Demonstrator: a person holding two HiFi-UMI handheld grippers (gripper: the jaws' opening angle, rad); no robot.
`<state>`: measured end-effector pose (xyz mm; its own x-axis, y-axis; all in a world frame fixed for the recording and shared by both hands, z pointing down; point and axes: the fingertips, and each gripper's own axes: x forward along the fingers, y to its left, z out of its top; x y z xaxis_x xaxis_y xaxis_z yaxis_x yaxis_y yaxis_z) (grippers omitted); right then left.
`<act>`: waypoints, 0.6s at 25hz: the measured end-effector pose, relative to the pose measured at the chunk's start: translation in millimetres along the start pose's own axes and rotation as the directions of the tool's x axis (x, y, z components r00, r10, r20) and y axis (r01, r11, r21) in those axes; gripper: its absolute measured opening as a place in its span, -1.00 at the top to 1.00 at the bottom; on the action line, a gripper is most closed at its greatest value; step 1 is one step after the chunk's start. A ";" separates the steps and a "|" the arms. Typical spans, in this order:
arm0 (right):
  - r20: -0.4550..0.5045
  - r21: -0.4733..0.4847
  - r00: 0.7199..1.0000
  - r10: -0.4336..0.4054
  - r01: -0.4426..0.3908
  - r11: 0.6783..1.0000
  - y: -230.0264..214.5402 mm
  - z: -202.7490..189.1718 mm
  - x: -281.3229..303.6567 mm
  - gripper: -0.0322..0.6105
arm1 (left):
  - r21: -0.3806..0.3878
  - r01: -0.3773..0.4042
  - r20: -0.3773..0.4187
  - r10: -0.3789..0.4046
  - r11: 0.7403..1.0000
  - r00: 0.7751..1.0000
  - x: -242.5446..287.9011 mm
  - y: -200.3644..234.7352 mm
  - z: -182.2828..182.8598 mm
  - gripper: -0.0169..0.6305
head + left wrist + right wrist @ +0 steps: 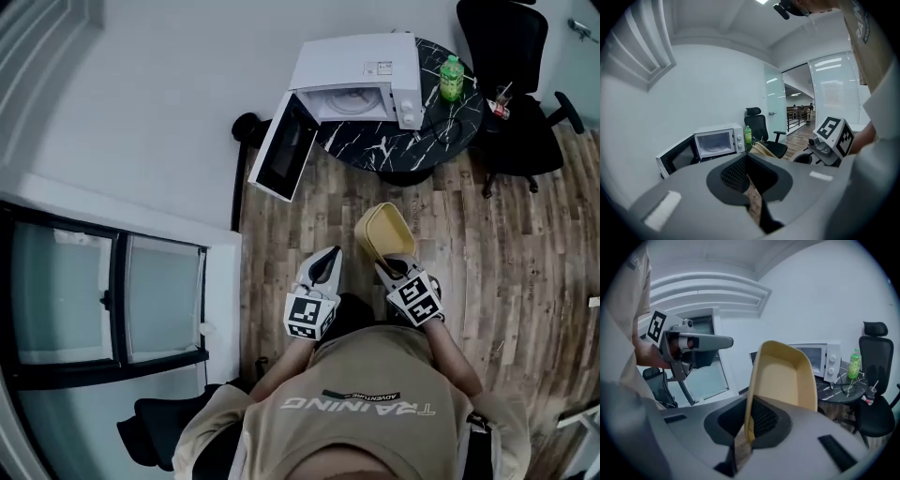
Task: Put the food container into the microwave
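- The room has a wood-plank floor (525, 253) and pale walls. A round black marbled counter (375, 150) sits at the top centre of the head view, with a black office chair (506, 56) at the upper right.
- A white microwave (361, 70) stands on the counter. Its door (281, 148) is swung wide toward the left, and a green bottle (452, 78) is just beside it.
- Done so far, by the look of it: the door is open and the food container (384, 234) is off any surface.
- The right tongs (392, 267) are clamped on one side wall of the container. They hold it over the floor at the frame's centre, well apart from the microwave.
- The left tongs (323, 265), just left of the container, are closed with nothing between them.
- Left to do: carry the container to the counter, set it inside the cavity and let go.
- The container is a pale yellow, shallow tray with rounded corners. It has no lid, seems empty, and is tipped nearly on edge.
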<state>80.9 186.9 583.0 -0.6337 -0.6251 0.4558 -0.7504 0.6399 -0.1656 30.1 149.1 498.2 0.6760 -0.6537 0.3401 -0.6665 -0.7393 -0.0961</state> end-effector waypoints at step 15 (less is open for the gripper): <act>0.021 0.036 0.999 -0.027 0.026 0.999 -29.2 26.2 52.9 0.82 | -0.047 0.089 -0.010 -0.090 0.995 0.996 27.5 42.4 -12.6 0.98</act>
<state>64.4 123.5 589.0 -0.6171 -0.6513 0.4417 -0.7729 0.6071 -0.1847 16.5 101.8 515.3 0.7302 -0.5829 0.3565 -0.6175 -0.7863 -0.0207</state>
